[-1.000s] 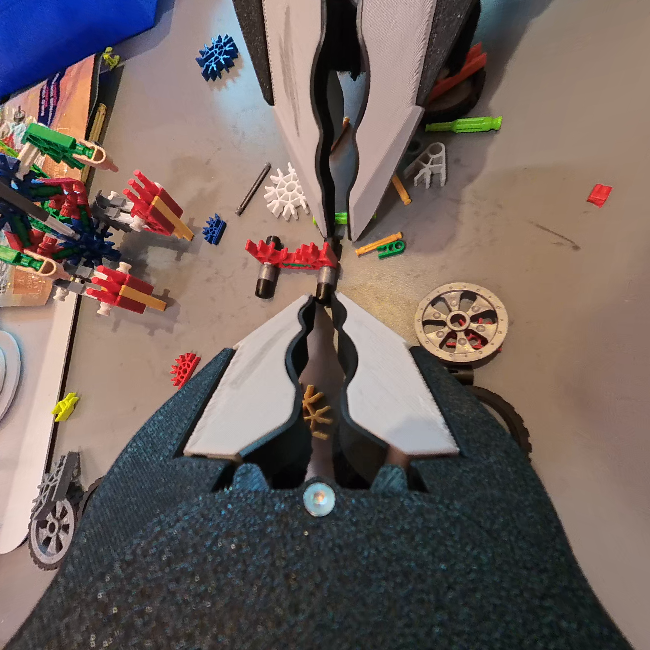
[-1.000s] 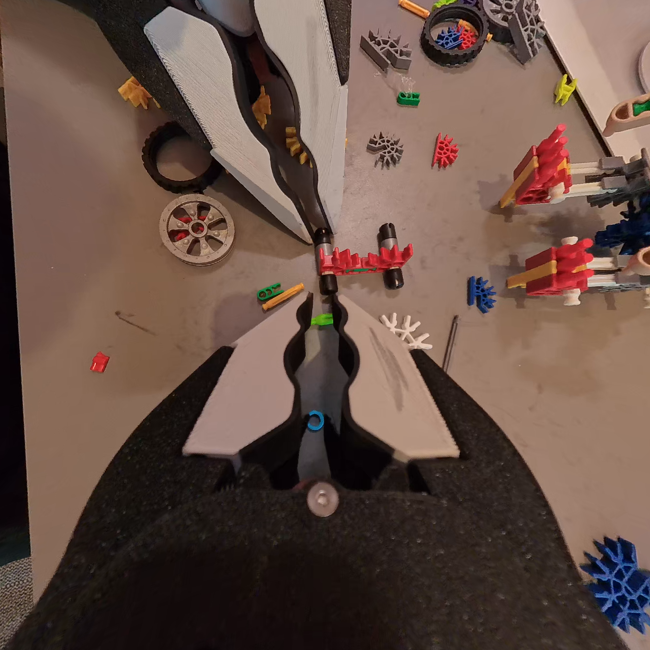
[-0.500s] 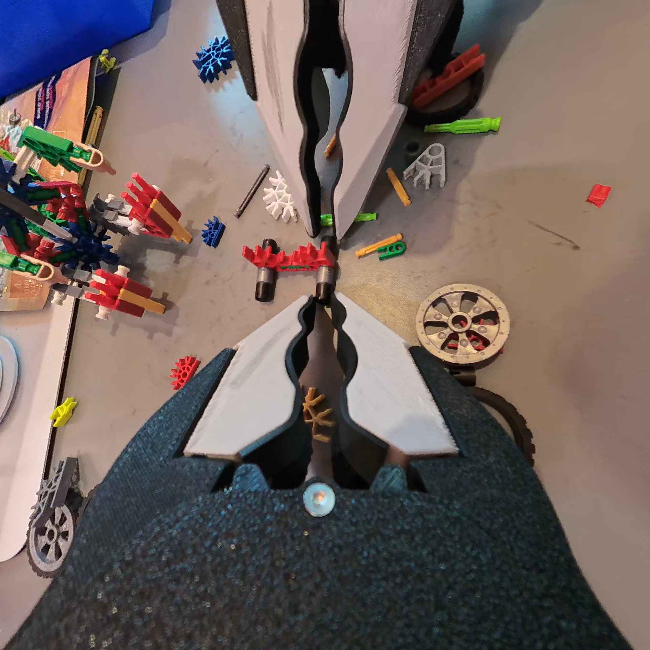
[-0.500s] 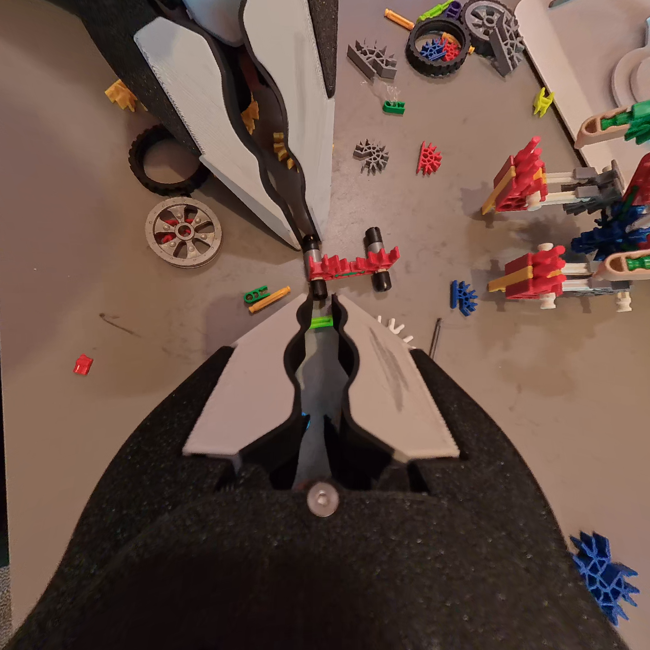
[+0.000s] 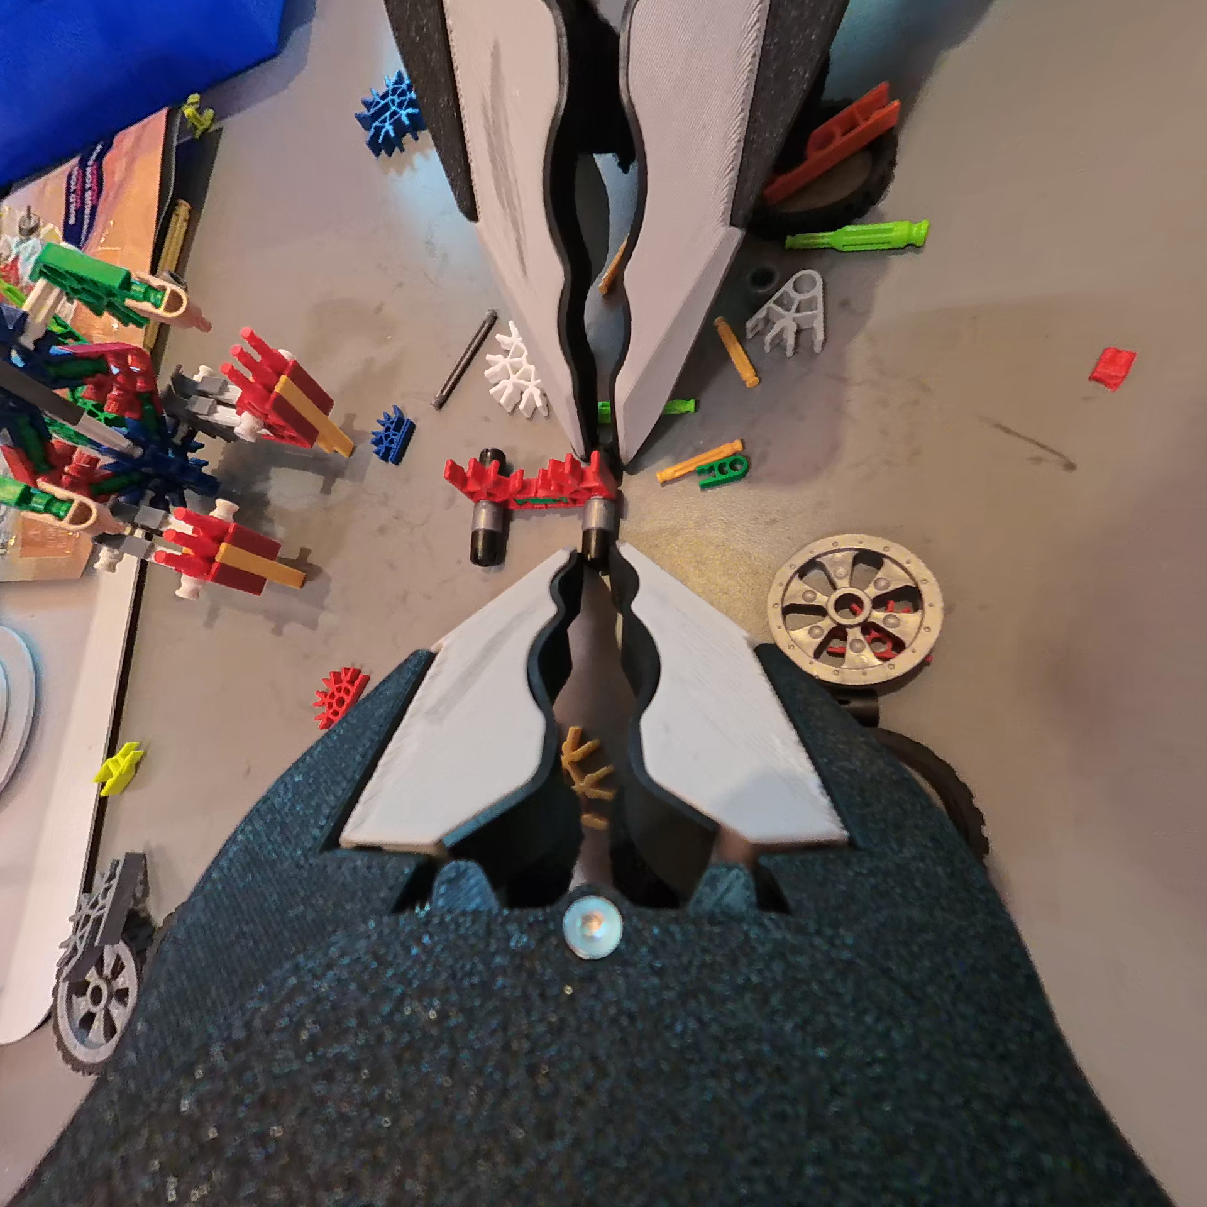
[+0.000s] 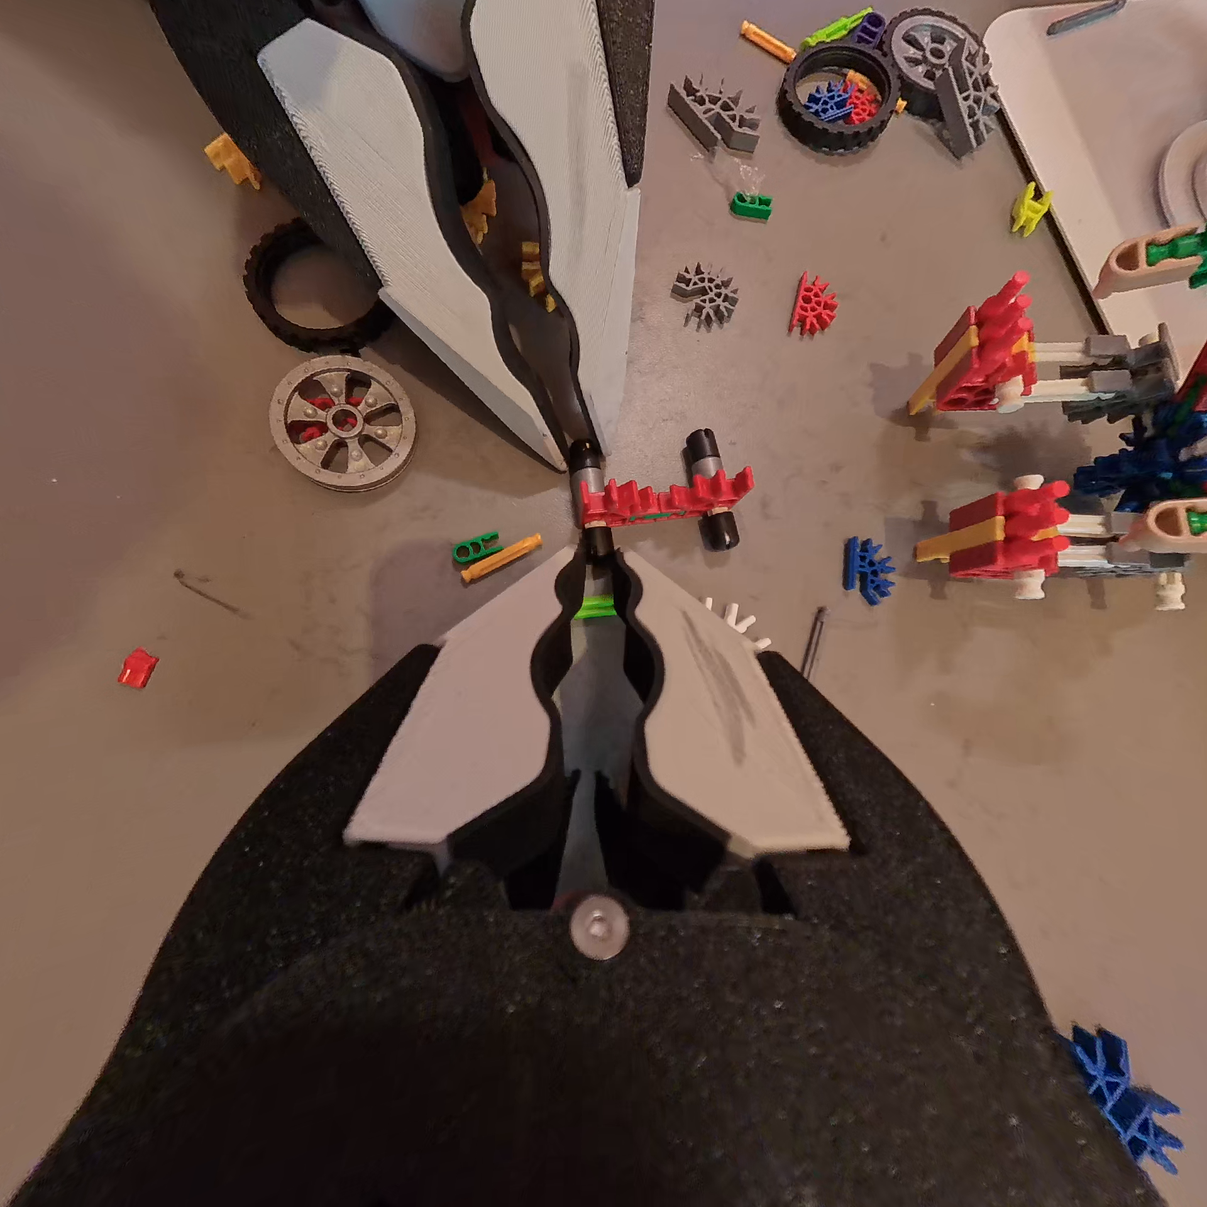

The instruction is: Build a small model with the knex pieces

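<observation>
Scuffed grey tabletop point(image 5: 980, 457); both ribbed claws point(image 5: 595, 563) point(image 6: 597, 554) clamped on toothed red plastic assembly's point(image 5: 535, 484) black rod.

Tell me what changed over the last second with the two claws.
The right claw eased forward onto the free end of the black rod; its grip is unclear. The left claw stays pinched on the other end. The red connectors lie unmoved.

Dim warm light, soft shadows, strong fisheye bending, slight motion blur

R gripper point(image 5: 599, 450) closed in — fingers now at red piece point(image 5: 532, 482).
</observation>
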A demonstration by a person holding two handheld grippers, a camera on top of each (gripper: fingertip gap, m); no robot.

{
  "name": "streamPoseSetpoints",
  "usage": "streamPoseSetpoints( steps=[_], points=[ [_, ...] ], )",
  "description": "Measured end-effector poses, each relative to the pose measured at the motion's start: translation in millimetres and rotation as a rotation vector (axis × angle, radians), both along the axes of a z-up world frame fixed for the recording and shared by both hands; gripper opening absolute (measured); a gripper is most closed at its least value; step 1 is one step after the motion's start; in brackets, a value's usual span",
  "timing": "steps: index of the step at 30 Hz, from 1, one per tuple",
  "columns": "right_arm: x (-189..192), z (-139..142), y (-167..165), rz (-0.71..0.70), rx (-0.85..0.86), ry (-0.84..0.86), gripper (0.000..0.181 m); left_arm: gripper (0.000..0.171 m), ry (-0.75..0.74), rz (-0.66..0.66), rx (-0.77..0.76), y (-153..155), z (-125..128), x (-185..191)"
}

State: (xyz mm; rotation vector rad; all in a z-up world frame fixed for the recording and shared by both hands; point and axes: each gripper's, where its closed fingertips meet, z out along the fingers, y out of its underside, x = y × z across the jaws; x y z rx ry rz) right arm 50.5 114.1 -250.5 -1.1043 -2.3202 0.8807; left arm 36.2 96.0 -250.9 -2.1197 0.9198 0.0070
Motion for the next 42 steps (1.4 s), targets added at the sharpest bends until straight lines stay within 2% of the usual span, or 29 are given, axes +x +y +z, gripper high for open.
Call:
streamPoseSetpoints(
  steps=[12, 22, 42],
  points=[
    [-1, 0, -1, 0.036, 0.018, -0.011, 0.005, 0.004, -0.02, -0.004, -0.018, 1, 0, 2],
    [1, 0, 2, 0.023, -0.024, 0.01, 0.007, 0.006, 0.01, 0.0, 0.015, 2, 0, 0],
    [-7, 2, 13, -0.016, 0.013, 0.05, 0.004, 0.006, 0.025, -0.024, 0.012, -1, 0, 7]
  ],
)
